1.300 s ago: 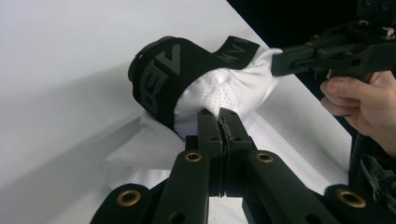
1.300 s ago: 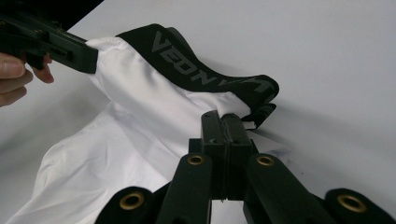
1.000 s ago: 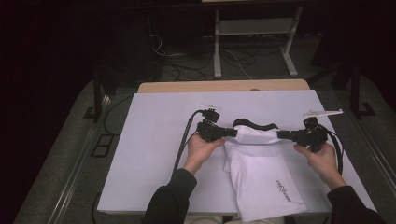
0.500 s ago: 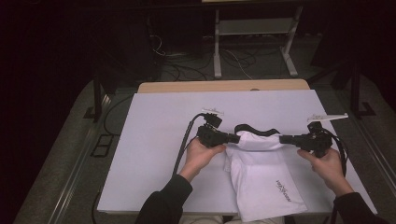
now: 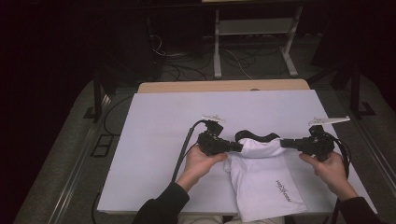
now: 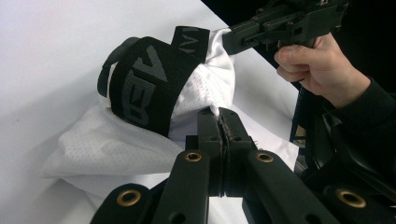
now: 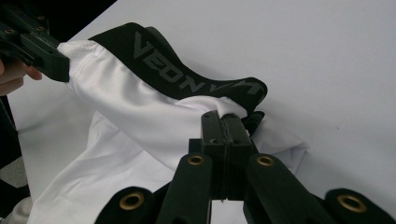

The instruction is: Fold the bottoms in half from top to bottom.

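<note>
near the front edge of the white table (image 5: 154, 140), right of centre, lie the white shorts (image 5: 264, 182) with their black waistband (image 5: 254, 136) lifted and stretched between the two grippers. the left gripper (image 5: 236, 146) has its jaws pressed together on a pinch of white mesh fabric just under the waistband, as its own view shows (image 6: 218, 122). the right gripper (image 5: 286, 143) is likewise clamped tight on the white cloth at the opposite end of the waistband, seen close in its own view (image 7: 223, 120).

compared with a second ago, the left hand (image 5: 201, 161) has slid a little toward the table's middle and slightly up, while the right hand (image 5: 329, 168) has hardly shifted; the two grippers now sit a bit further apart, and the top of the shorts is drawn out into a straighter line between them. both grips stayed closed throughout.

the lower legs of the shorts hang over the table's near edge toward the person. the right gripper is close to the table's right edge, with little surface beyond it. to the left of the left gripper and across the whole far half, the white surface lies bare up to the wooden strip (image 5: 224, 86) along the back edge. the left gripper's cable (image 5: 184, 147) trails over the near left part of the table.
</note>
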